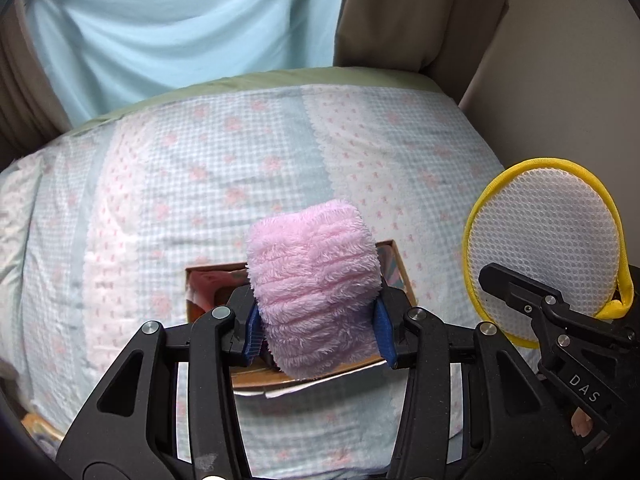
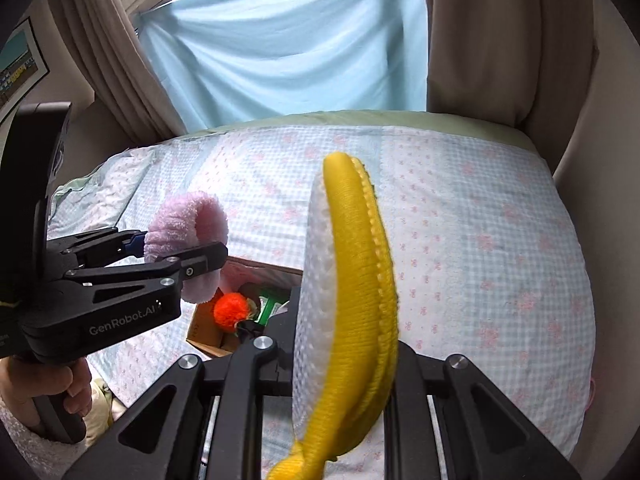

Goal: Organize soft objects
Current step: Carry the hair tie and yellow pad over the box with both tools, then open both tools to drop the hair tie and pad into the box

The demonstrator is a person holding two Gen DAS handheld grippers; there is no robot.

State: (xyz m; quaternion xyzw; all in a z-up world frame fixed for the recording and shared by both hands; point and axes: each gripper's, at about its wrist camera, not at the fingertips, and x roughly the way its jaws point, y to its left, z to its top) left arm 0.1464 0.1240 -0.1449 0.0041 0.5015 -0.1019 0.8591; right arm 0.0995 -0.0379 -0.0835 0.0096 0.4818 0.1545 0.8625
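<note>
Left gripper (image 1: 316, 326) is clamped on the pink fluffy roll (image 1: 312, 292), hovering right over the open cardboard box (image 1: 400, 268) on the bed. The right gripper (image 2: 344, 360) pinches the yellow-rimmed mesh pad (image 2: 348, 300) edge-on, just beside. Best call, I'd say: lower the roll inside the box walls before releasing, since an orange pompom (image 2: 231, 310) already sits inside. Beyond, the checked quilt (image 1: 200, 168) lies bare up to the blue sheet (image 1: 180, 20); the wall crowds the right.

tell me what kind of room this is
Most likely a bedroom: a bed under a checked floral quilt, beige curtains at a window with a pale blue sheet hung across it, and a framed picture on the wall.
</note>
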